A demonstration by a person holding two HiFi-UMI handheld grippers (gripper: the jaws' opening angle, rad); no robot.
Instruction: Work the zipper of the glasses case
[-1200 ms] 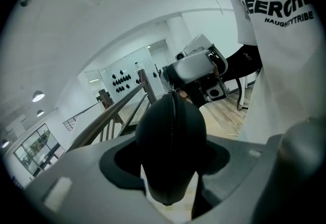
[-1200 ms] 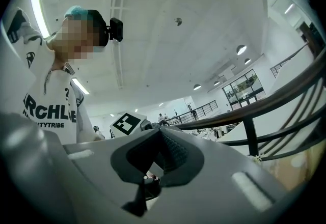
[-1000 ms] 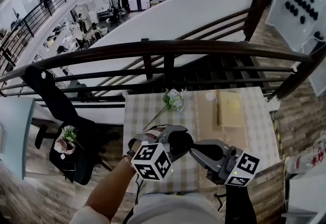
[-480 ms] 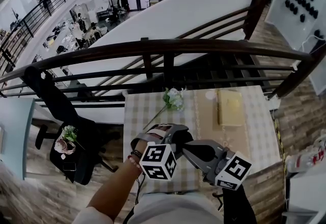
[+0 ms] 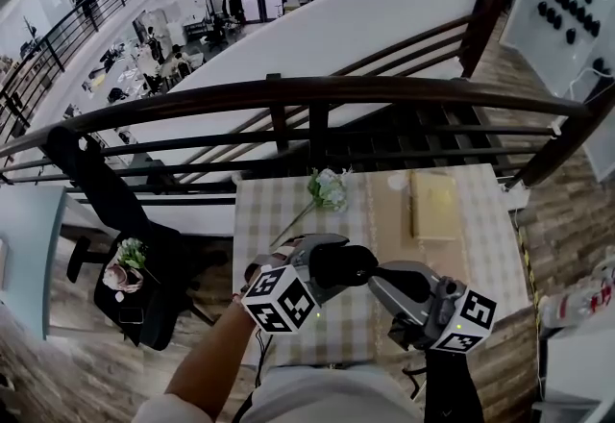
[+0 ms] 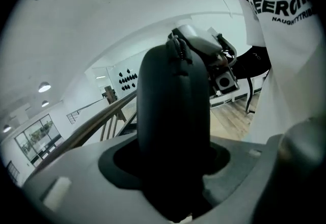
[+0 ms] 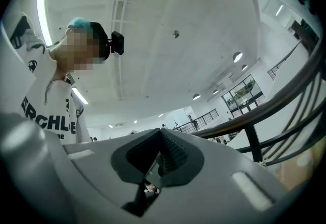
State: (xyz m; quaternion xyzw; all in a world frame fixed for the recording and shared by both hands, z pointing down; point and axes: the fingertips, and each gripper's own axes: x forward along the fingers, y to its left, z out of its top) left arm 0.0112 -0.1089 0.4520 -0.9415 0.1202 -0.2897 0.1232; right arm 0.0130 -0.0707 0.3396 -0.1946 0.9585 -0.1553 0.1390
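A white flower bunch (image 5: 330, 188) is lying on the checked table (image 5: 264, 214), and a flat, pale yellow book-like thing (image 5: 434, 205) is resting on the beige runner (image 5: 387, 219) just beside it. A dark wooden railing (image 5: 317, 89) is running behind the table, with a black chair (image 5: 106, 190) standing at the left.

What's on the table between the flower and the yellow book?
In the head view, a small white round thing sits between the flower and the yellow book.
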